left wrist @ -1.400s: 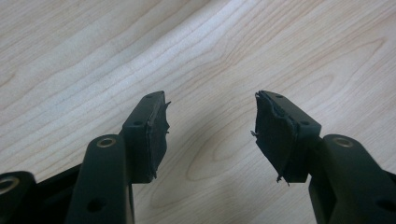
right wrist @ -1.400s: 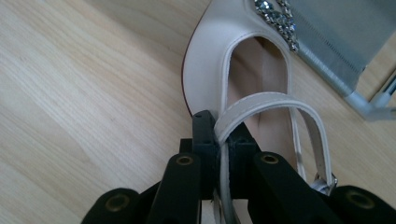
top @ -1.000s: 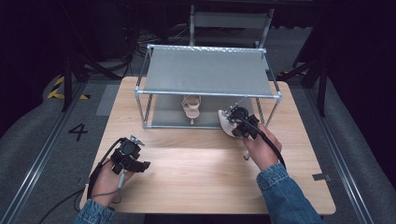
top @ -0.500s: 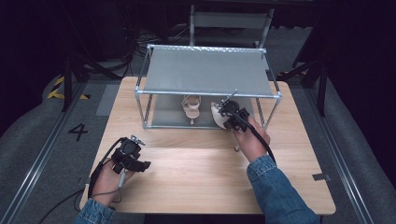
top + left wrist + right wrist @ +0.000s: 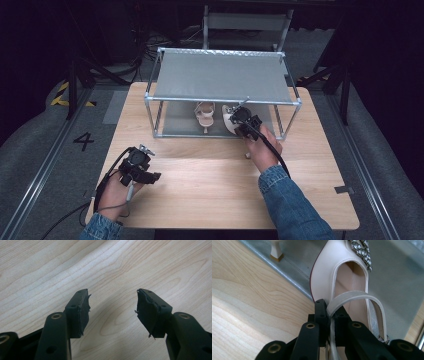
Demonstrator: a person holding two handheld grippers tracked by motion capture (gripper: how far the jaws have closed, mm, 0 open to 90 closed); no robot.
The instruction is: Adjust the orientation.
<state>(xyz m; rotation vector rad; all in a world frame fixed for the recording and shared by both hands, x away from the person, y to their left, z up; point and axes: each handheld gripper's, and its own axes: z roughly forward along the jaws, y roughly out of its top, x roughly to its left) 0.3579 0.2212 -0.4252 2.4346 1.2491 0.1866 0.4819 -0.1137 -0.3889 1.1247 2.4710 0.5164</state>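
Shoe (image 5: 329,277), cream, pointed toe, jewelled ornament (image 5: 362,250) at the toe end; slingback strap (image 5: 352,296). In the right gripper view it fills the upper centre, lying across the front edge of the grey lower shelf (image 5: 397,285), toe at the top of the frame, heel end toward the jaws. In the high view it sits at centre right, under the mesh top of the rack (image 5: 222,77).

Right gripper (image 5: 331,312): jaws pressed together, pinching the strap. The strap loops up out of the jaw tips and arches to the right over the shoe's opening; the shoe body lies directly above and beyond the jaw tips, its side touching the left jaw's tip. High view: right gripper (image 5: 245,122) at the rack's front opening, centre right.

Second shoe (image 5: 205,116), same colour, on the shelf just left of the first; its heel (image 5: 275,251) shows at the upper left of the right gripper view.

Left gripper (image 5: 112,306): jaws spread wide, nothing between them, bare wooden table (image 5: 125,265) beneath. High view: left gripper (image 5: 137,167) at lower left, well apart from the rack.
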